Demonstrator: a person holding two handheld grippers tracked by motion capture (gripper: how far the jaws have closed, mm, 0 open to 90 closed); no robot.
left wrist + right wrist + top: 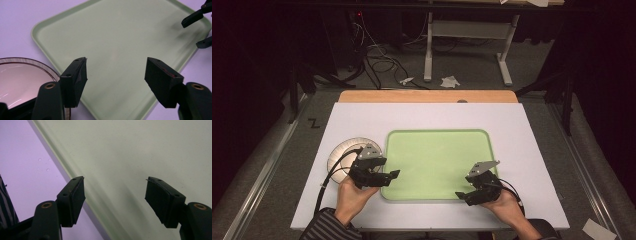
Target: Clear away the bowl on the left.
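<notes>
my left claw (388, 176) hangs spread and empty over the near left edge of the green tray (437, 150), the white plate (343, 150) just behind it on the counter (522, 150). my right claw (463, 196), also spread and empty, sits at the tray's near right corner.

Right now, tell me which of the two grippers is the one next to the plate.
The left gripper: the white plate lies just beside it, off the green tray's left edge. The right gripper is at the tray's opposite corner.
</notes>
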